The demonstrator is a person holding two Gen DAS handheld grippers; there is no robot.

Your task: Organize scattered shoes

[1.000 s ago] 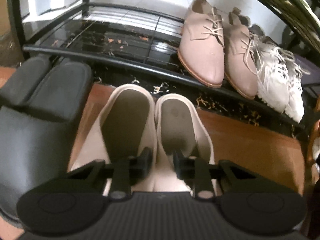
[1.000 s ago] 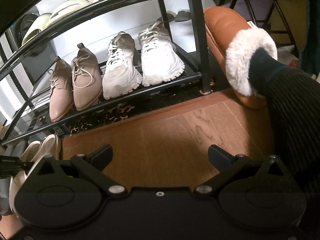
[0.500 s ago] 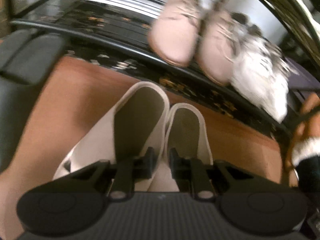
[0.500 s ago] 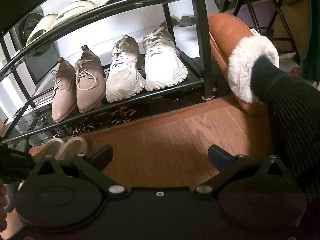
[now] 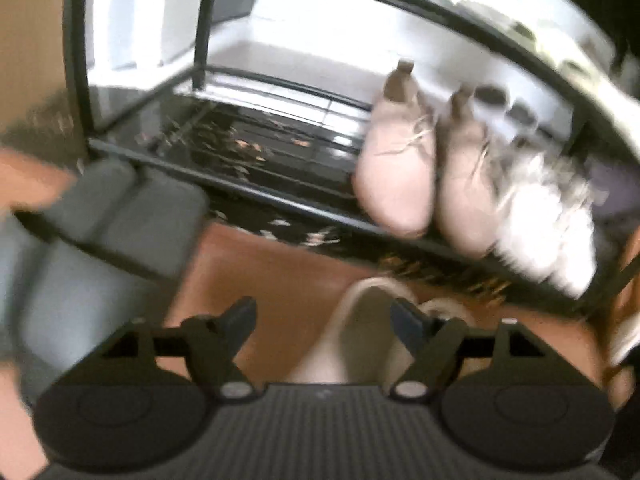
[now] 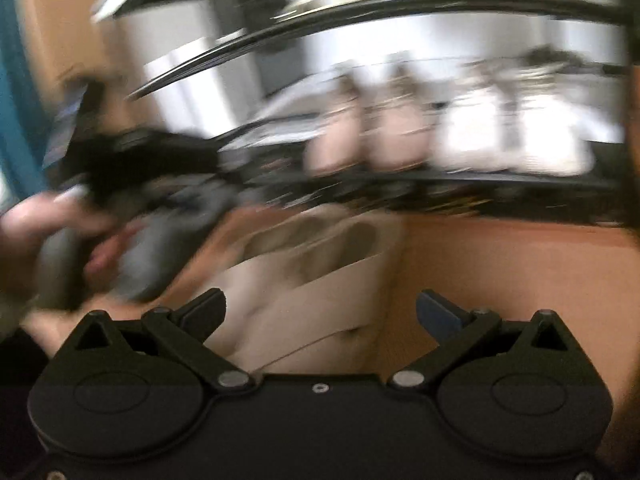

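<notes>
While both views are smeared by motion, the layout reads well enough. Rack (image 5: pixel 280 200) bottom shelf holds a pink pair (image 5: pixel 420 176) and a white pair (image 5: pixel 548 220) side by side at its right end; the left stretch of that shelf is bare. Upper shelves carry something pale, too blurred to name.

Off the rack, on the wood floor (image 5: pixel 280 280): cream slippers (image 5: pixel 372 336) lying together just in front of the shelf rail, and grey slippers (image 5: pixel 120 224) to their left, toes against the rail.

Left gripper (image 5: pixel 323 318) is spread wide, holding nothing; its right finger overlaps the cream slippers in view, contact unclear. Right gripper (image 6: pixel 320 312) is also wide and empty, above the cream slippers (image 6: pixel 320 264). A hand (image 6: pixel 48 220) and the other tool show blurred at the left of the right view.

Progress, judged: two pairs shelved, two pairs on the floor, so partly done if the floor pairs belong on the rack. Cream slippers are paired and squared to the rack, which fits either a neat floor placement or a pair waiting for pickup. Cannot tell which.
</notes>
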